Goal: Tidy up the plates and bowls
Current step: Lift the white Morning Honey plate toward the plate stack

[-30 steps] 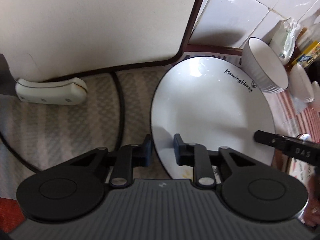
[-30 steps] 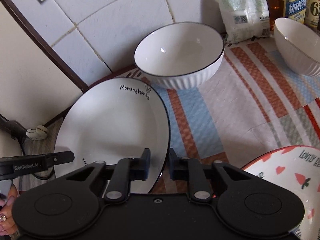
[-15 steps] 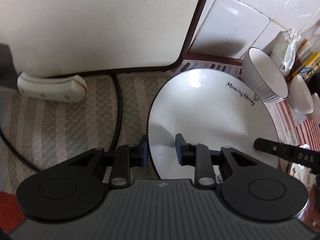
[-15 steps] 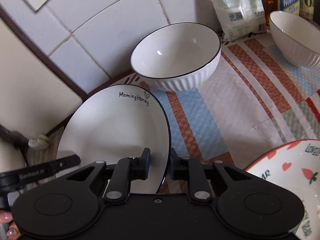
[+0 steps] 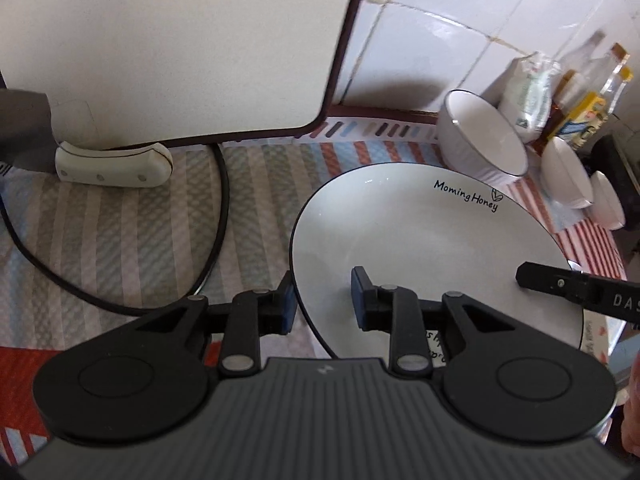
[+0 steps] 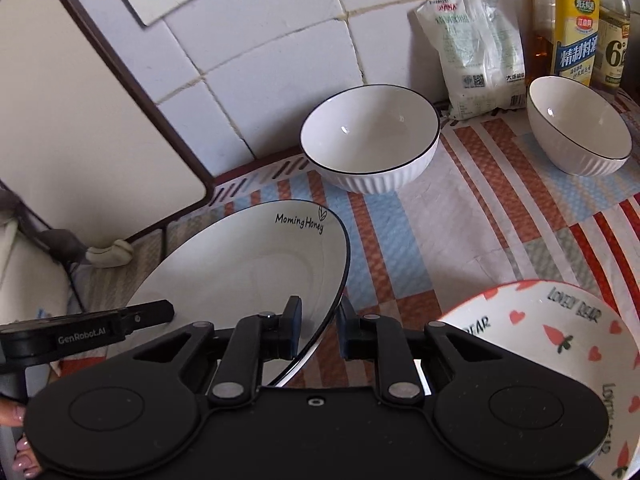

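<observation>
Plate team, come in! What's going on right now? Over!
Both hand-held grippers, left and right, straddle plate rim, one each side. Plate tilted. Ribbed bowl sits behind, apart.
</observation>
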A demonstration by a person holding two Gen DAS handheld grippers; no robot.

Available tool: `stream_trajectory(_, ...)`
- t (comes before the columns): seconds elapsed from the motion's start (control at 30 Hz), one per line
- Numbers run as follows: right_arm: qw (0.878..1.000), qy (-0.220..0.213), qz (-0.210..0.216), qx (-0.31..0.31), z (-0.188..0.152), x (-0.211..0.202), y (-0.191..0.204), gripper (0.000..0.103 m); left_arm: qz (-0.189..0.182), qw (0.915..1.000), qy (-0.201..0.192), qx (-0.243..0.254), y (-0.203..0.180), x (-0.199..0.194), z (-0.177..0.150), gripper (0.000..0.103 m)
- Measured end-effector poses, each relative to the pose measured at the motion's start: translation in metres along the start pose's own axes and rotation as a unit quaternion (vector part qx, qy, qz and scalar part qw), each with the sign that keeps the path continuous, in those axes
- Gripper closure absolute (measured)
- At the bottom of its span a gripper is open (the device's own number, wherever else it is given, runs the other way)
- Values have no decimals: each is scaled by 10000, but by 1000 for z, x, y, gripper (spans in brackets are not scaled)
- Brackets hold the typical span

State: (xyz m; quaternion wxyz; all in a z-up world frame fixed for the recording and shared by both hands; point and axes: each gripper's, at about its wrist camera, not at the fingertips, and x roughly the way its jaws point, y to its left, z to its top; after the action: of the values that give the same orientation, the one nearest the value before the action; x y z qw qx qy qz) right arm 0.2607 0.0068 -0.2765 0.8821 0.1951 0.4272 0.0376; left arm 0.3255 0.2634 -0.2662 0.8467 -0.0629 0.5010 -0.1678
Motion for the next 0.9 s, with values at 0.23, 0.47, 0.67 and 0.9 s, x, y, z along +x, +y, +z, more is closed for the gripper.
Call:
stream_trajectory(0.23,9999,-84,113,-85,-11,-38,-3,80,-187,9991,-84,373,-20,-38,-12,78)
stream_trajectory(0.47,9997,-148,134,-159,-24,-87,-18,80,-436,9976,24,535,-55,-72,-28,78)
stream_trajectory(0.67,9997,-247,70,-32,-32,-135,-44,80,-733,9954,155,590,-94,-85,-44,78)
stream_trajectory(0.9,9991,-306,53,300,-38,-159,-86,80,-863,9928,416,717,-135,-67,-64,78)
